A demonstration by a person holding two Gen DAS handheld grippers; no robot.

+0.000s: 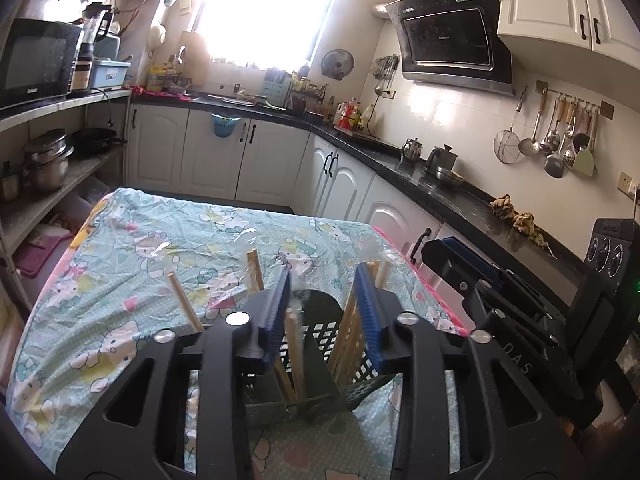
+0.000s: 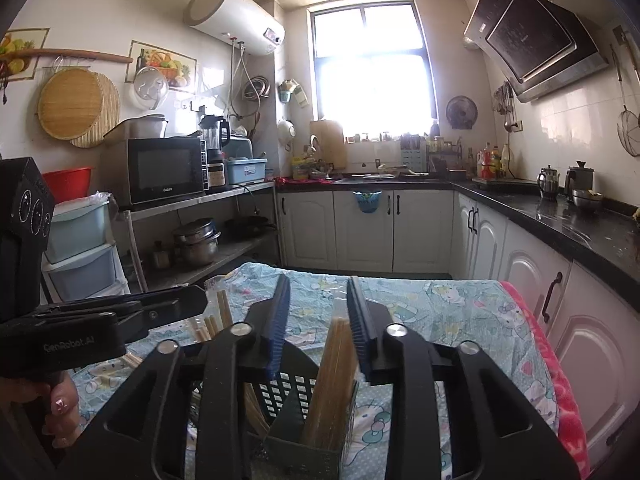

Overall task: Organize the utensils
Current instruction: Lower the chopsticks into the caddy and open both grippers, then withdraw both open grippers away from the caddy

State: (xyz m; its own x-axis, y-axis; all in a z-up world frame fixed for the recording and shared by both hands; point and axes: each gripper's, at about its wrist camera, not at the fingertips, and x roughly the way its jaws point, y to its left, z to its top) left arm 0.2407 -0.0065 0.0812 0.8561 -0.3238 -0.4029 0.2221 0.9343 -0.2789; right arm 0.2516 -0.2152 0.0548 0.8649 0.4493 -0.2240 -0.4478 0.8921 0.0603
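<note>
Both views look down over a dark slotted utensil holder (image 1: 316,344) standing on a table under a cartoon-print cloth (image 1: 160,248). The left gripper (image 1: 326,304) has its fingers apart. Wrapped chopsticks (image 1: 294,344) stand in the holder directly below and between them, leaning slightly, long axis near upright; the pads do not appear to press on them. The right gripper (image 2: 318,312) also has its fingers apart over the holder's right-hand compartment, where a bundle of wooden sticks (image 2: 332,376) stands tilted, its top just inside the right finger and, as far as can be seen, not clamped. Further loose chopsticks (image 1: 182,300) lie on the cloth to the left of the holder, long axes pointing away from the camera. These lie on the left gripper's side, so the left hand (image 2: 60,412) is judged the nearer for any next pickup.
</note>
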